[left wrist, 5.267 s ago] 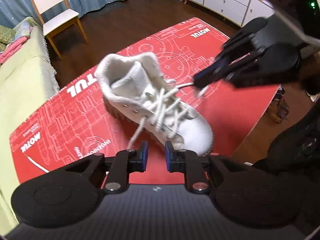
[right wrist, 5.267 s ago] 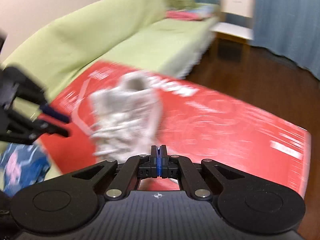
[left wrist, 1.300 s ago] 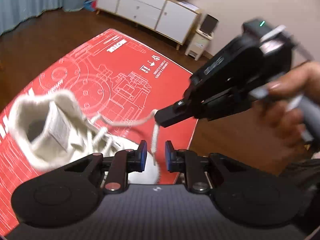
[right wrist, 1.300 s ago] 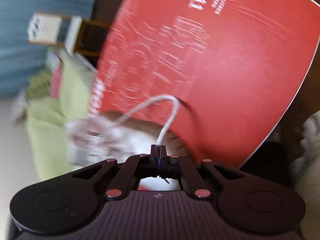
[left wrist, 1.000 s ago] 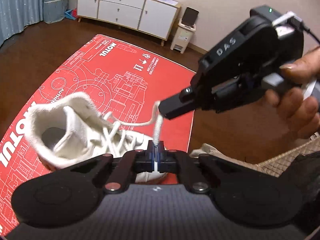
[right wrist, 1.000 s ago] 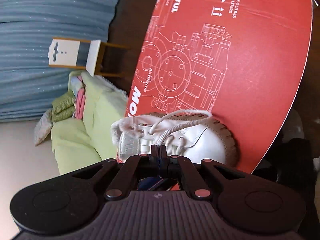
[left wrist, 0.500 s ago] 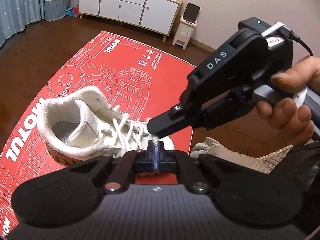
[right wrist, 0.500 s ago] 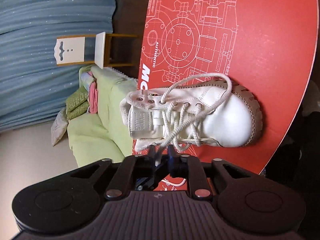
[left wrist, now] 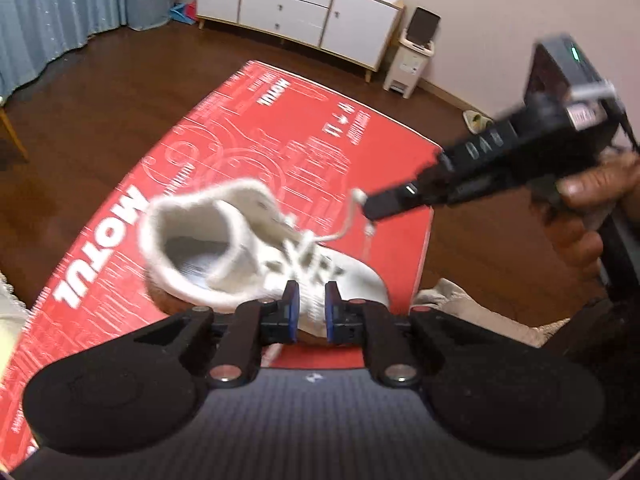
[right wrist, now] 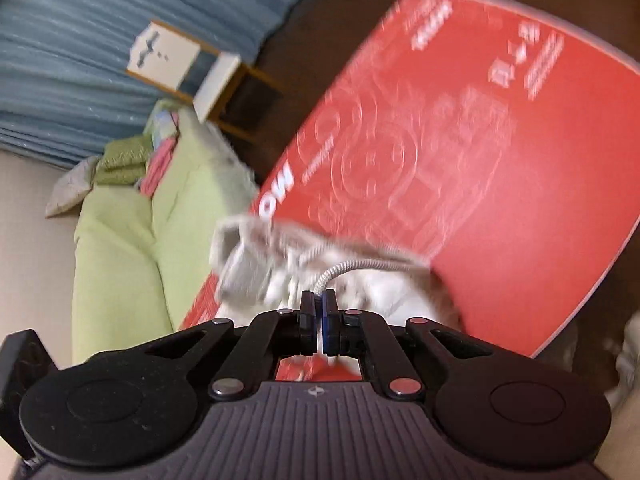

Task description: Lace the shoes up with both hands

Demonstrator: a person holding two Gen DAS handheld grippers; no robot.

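Note:
A white high-top shoe [left wrist: 200,248] lies on a red printed board [left wrist: 280,140], toe towards the right. My left gripper [left wrist: 308,312] hovers just in front of the shoe; its jaws are opening and nothing is between them. My right gripper [left wrist: 370,206], held in a hand [left wrist: 580,208], comes in from the upper right. It pinches the white shoelace [left wrist: 346,224] and holds it up off the eyelets. In the right wrist view the right gripper [right wrist: 319,312] is closing, its pads on the shoelace [right wrist: 348,268], which runs out over the blurred shoe [right wrist: 248,264].
A white cabinet [left wrist: 304,0] and a small white bin [left wrist: 412,68] stand by the far wall. A green sofa [right wrist: 120,240] and a white chair [right wrist: 180,68] flank the board [right wrist: 480,160]. A beige cloth [left wrist: 460,304] lies past the board's right edge.
My left gripper let go of the lace end and opened. My right gripper opened for a moment, then closed on the lace and drew it up and to the right, rolling as it went.

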